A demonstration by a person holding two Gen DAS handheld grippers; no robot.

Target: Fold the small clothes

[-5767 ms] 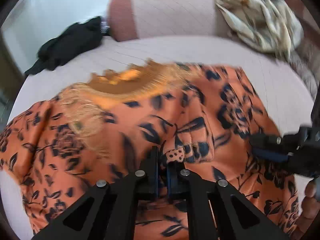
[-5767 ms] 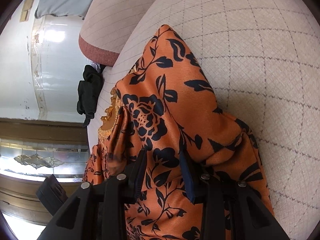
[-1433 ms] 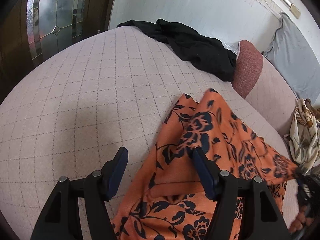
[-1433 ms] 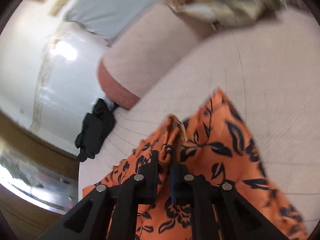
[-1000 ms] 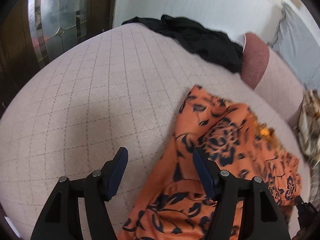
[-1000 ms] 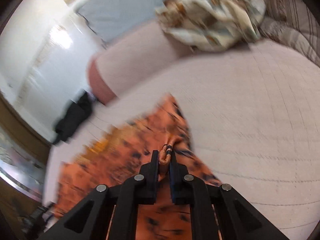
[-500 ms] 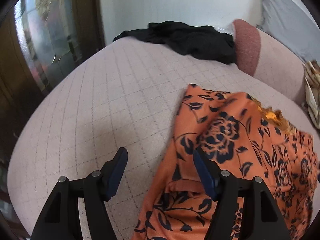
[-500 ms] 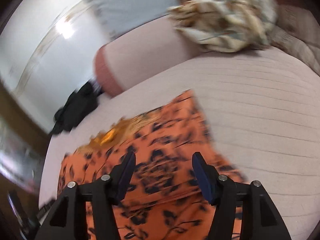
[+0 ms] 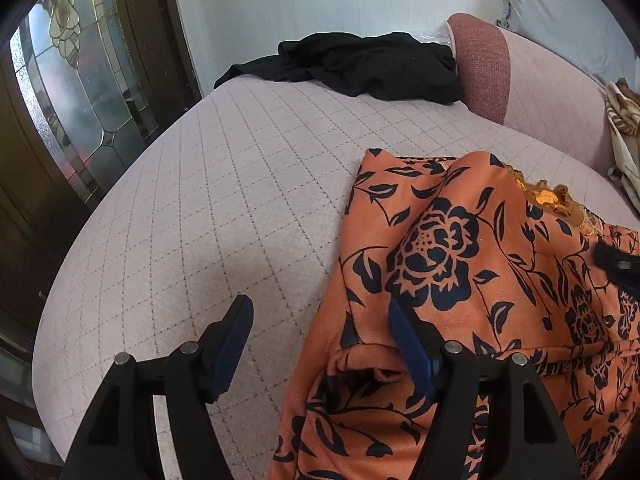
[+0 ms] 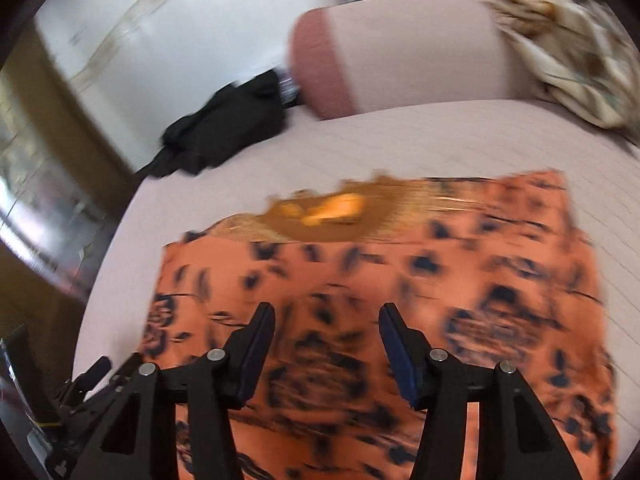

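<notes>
An orange garment with a black flower print (image 9: pixel 460 264) lies on the pale quilted bed, its sides folded in and its gold lace neckline (image 9: pixel 556 200) at the far edge. My left gripper (image 9: pixel 320 332) is open and empty over its left edge; the right finger (image 9: pixel 408 344) is over the cloth. In the blurred right wrist view the garment (image 10: pixel 400 264) is a rough rectangle. My right gripper (image 10: pixel 326 340) is open and empty above its near part. The left gripper (image 10: pixel 80 388) shows at lower left there.
A black garment (image 9: pixel 360 64) lies at the bed's far end beside a pink bolster (image 9: pixel 484 64). A beige patterned cloth (image 10: pixel 568 40) is heaped at the far right. A dark door with leaded glass (image 9: pixel 76 92) stands past the bed's left edge.
My right gripper has let go of the garment fold, opened and drawn back over the cloth. The garment has settled flat. My left gripper stays open and has shifted slightly.
</notes>
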